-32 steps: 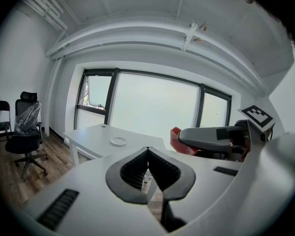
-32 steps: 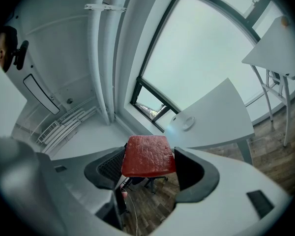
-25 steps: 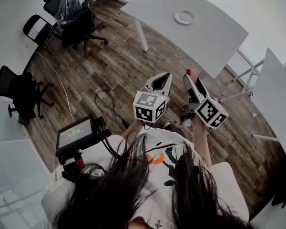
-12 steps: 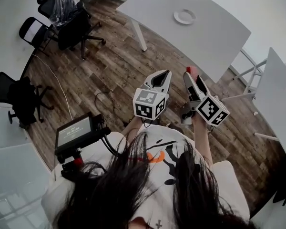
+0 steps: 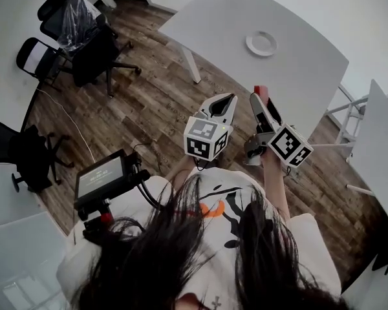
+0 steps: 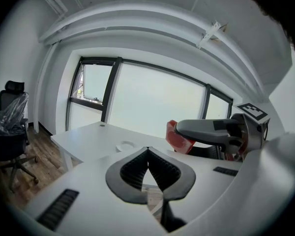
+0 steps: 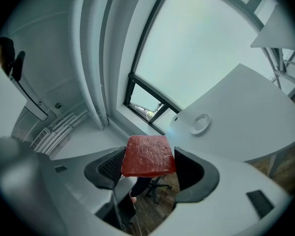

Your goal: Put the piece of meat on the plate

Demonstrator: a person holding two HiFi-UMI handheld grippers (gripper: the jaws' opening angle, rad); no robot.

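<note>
Carrying the piece of meat [image 7: 148, 155], clamped in your right claw [image 5: 258, 99] in mid-air well short of the worktop [image 5: 297, 63], you bring it level above the plate [image 5: 261, 43] before releasing, with the closed, empty left claw [image 6: 148, 154] held aside.

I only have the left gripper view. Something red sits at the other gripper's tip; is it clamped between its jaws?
Observer: Yes; the right gripper view shows the right gripper shut on the piece of meat.
Operator: Anything on the plate?
Observer: No; the head view shows the plate bare on the white table.
Operator: Is the meat over it?
Observer: No; the right gripper view shows the plate well beyond the meat.
</note>
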